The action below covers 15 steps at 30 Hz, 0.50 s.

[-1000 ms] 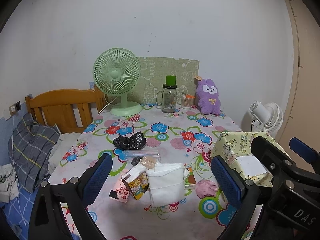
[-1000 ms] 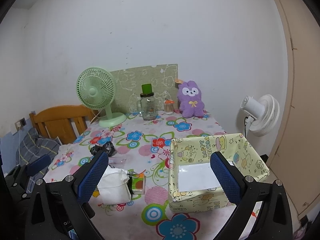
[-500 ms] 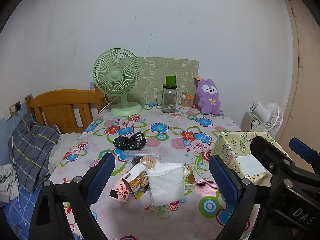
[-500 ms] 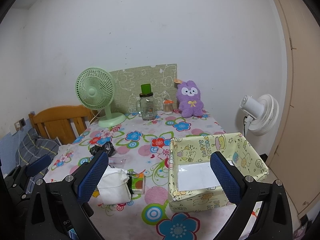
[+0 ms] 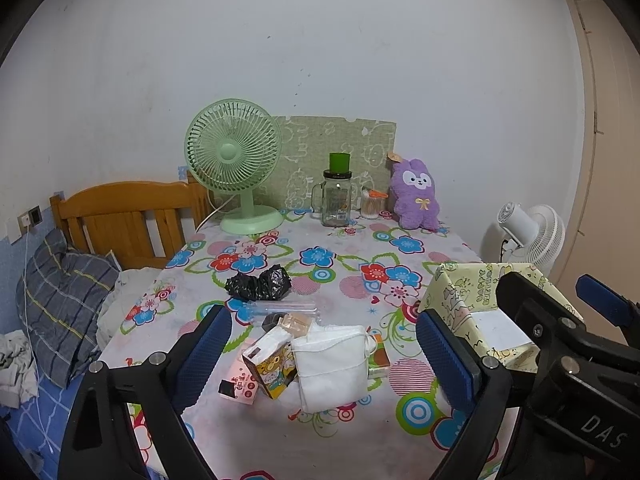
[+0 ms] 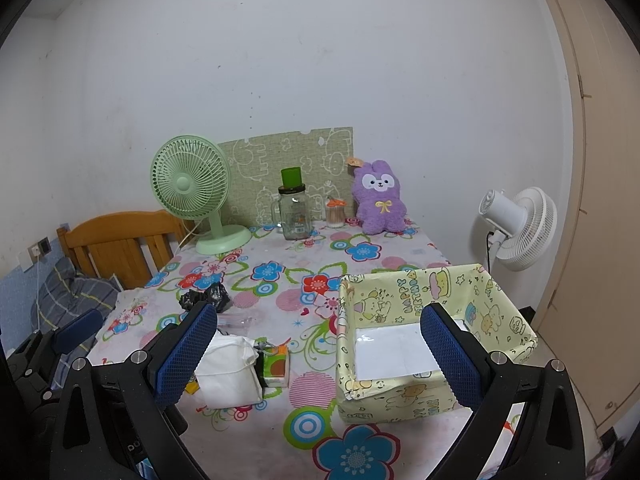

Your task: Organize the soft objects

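The white cloth pouch (image 5: pixel 330 364) sits in a clutter pile near the table's (image 5: pixel 360 440) front edge, left of the yellow box (image 6: pixel 420 312) at the front right corner. It's leaning on a tissue pack (image 5: pixel 270 366), so a sloppy grab could drag that along. Left gripper (image 5: pixel 324 360) and right gripper (image 6: pixel 316 352) both hover wide open, empty, touching nothing.

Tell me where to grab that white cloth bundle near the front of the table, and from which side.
Grip the white cloth bundle across its near, bulging body, coming down from above and in front with the left gripper. Its fingers stand open either side of it already. Small boxes crowd its left and a green pack its right, so sideways approaches look cramped.
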Each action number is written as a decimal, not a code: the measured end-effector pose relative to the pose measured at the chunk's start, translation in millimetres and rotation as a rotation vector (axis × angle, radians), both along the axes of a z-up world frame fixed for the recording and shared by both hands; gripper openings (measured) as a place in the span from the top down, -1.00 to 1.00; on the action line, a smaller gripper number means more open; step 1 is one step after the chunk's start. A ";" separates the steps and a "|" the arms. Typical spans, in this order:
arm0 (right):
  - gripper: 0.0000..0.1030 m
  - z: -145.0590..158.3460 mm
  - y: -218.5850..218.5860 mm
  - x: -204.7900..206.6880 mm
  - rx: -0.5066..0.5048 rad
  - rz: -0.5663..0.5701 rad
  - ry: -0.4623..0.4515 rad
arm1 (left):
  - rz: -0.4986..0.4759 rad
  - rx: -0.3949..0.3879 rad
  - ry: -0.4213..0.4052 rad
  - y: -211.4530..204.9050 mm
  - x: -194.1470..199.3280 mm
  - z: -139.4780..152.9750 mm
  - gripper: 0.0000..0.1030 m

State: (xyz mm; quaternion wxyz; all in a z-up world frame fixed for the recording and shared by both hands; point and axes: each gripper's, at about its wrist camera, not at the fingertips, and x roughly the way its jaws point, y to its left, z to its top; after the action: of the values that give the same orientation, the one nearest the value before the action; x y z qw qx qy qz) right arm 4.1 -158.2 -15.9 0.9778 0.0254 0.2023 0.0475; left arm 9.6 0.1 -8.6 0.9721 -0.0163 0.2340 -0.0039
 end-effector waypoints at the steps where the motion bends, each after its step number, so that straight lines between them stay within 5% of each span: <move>1: -0.99 -0.1 -0.2 -0.4 0.000 0.000 0.000 | -0.001 0.001 -0.001 -0.2 0.0 0.2 -0.83; 15: -0.99 -1.9 3.0 -1.5 0.000 0.001 0.005 | -0.015 0.000 0.002 -2.2 0.5 -3.8 -0.75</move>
State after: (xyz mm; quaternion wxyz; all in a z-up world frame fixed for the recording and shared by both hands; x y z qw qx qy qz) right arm 2.6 -155.2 -17.8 0.9773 0.0256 0.2050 0.0479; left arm 10.2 -2.1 -12.4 0.9718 -0.0147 0.2349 -0.0110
